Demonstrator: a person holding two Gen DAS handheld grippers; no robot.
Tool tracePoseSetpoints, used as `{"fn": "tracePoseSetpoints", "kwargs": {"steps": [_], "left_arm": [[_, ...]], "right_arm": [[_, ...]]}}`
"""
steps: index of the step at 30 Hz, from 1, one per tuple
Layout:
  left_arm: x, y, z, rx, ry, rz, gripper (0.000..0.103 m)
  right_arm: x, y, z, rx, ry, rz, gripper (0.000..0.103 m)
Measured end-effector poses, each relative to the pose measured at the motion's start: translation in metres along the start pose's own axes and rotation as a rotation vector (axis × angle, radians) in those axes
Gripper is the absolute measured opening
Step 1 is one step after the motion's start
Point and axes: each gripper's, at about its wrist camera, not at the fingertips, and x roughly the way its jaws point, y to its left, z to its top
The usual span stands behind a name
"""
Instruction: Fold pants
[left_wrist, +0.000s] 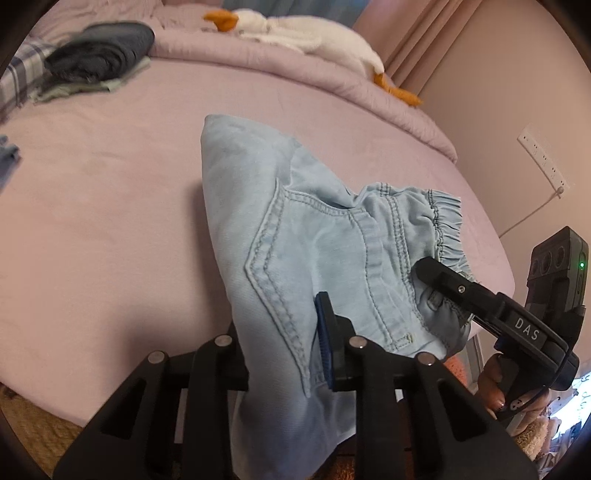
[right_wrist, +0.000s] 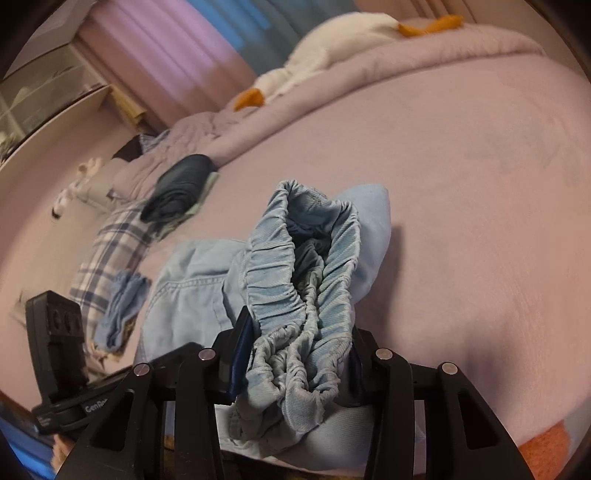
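The left gripper (left_wrist: 284, 332) is pinching a fold of the light blue pants (left_wrist: 295, 236), its jaws clamped on the denim beside the double-stitched pocket seam. The right gripper (right_wrist: 295, 354) is squeezing the bunched elastic waistband (right_wrist: 295, 280), jaws closed on the gathered cloth. Both grips are sitting at the waist end, likely so the garment can be lifted and shaken straight before any fold. The pants are hanging from both grippers over the near edge of the lilac bed (left_wrist: 110, 206), with the far corner trailing on the sheet. Farther from the pants, a dark folded pile (left_wrist: 99, 51) is resting near the bed's rolled quilt.
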Motion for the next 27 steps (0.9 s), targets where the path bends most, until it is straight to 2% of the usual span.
{"fn": "tracePoseSetpoints", "kwargs": {"steps": [9,16,22,27], "left_arm": [[-0.032,0.008,0.025,0.028,-0.114,0.037,0.024],[-0.024,0.018,0.053,0.053,-0.152,0.067,0.027],[0.010,0.030,0.072,0.054,-0.128,0.106,0.027],[0.042,0.044,0.075,0.022,-0.060,0.126,0.027]], "right_arm": [[0.008,0.045,0.035,-0.112,-0.050,0.014,0.045],[0.024,0.052,0.053,-0.147,-0.064,-0.013,0.045],[0.057,0.039,0.067,-0.109,-0.033,-0.035,0.045],[0.083,0.023,0.060,-0.066,0.014,-0.059,0.045]]}}
